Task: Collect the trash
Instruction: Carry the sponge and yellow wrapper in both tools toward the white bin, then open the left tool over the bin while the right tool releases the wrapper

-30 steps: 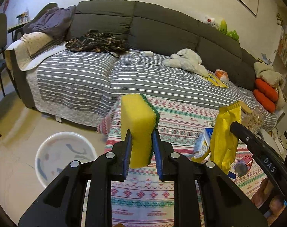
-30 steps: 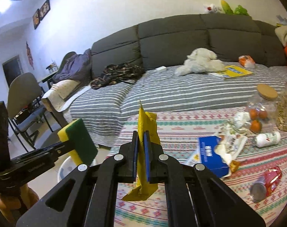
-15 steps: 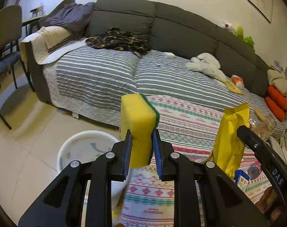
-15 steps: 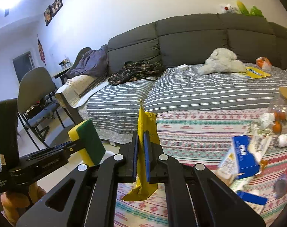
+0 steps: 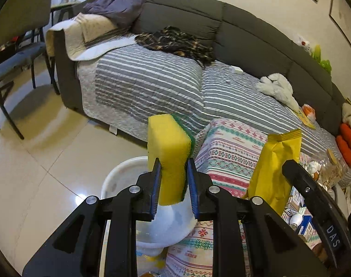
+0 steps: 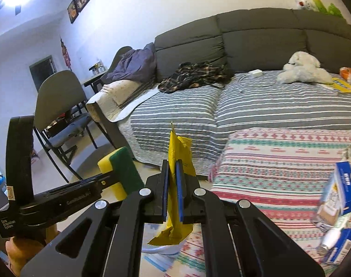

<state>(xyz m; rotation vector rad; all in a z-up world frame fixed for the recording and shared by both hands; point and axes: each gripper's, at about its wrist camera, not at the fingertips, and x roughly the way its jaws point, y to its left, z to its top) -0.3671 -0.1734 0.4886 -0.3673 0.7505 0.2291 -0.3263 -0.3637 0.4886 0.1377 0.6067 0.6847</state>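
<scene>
A yellow packet [image 6: 178, 184] is pinched flat between the closed pads of the right hand-held gripper [image 6: 173, 191], its crumpled lower end hanging free below the jaws. A yellow-and-green sponge [image 5: 169, 154] is clamped upright in the left hand-held gripper [image 5: 173, 184], squeezed at its lower half. Both are held just above a white bin [image 5: 120, 180] standing on the floor at the near left corner of the worktop [image 5: 230, 143], with its patterned cloth.

The sponge is seen right over the bin's mouth; the packet appears to sit nearer the rim on the worktop side, so a drop there could be caught on the edge or the cloth. The packet is light and creased, and could well cling to a pad or flutter sideways when let go. The sponge is compressed and may spring off-line on release. With the two grippers side by side, a knock between them is possible.

More litter is left on the worktop at the far right: a blue carton [image 6: 339, 189] and wrappers. A sofa [image 5: 221, 34] with a striped cover lies beyond, a chair [image 5: 16, 34] at the left.
</scene>
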